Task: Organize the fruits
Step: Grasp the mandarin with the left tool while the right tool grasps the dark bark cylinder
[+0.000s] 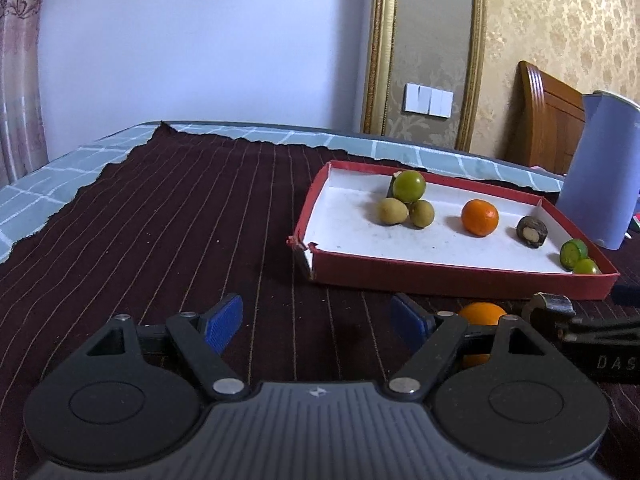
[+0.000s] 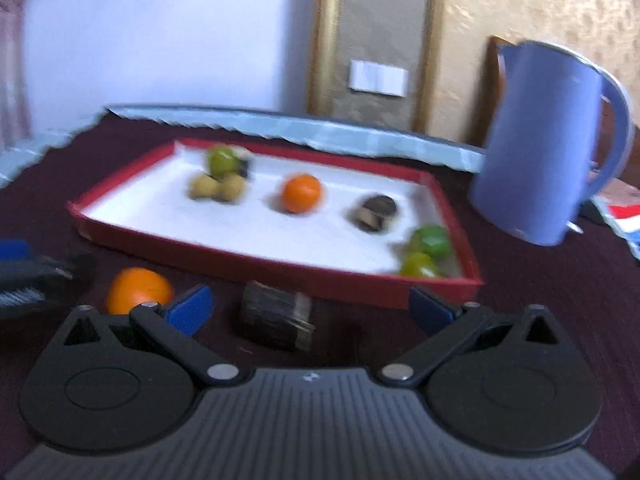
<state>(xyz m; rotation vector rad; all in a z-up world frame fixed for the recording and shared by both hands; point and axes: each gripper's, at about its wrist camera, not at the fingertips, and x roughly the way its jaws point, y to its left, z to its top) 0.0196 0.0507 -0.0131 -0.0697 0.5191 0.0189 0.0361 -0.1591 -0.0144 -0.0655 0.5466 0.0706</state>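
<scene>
A red tray (image 1: 440, 276) with a white floor lies on the dark striped cloth. It holds a green fruit (image 1: 409, 186), two yellowish fruits (image 1: 393, 211), an orange (image 1: 480, 217), a dark piece with a pale core (image 1: 531, 232) and green pieces (image 1: 574, 252). A second orange (image 1: 478, 314) sits on the cloth before the tray, behind my left gripper's right finger. My left gripper (image 1: 316, 320) is open over bare cloth. In the blurred right wrist view, my right gripper (image 2: 312, 306) is open, with a dark blocky piece (image 2: 276, 314) on the cloth between its fingers, apart from both. The loose orange (image 2: 138, 290) lies just outside its left finger.
A tall blue jug (image 2: 544, 140) stands at the tray's right end (image 2: 460, 236). The cloth (image 1: 180, 220) stretches left of the tray to a ragged edge on a checked cover. A wooden chair back (image 1: 548, 120) and a wall stand behind. Each gripper shows at the other view's edge.
</scene>
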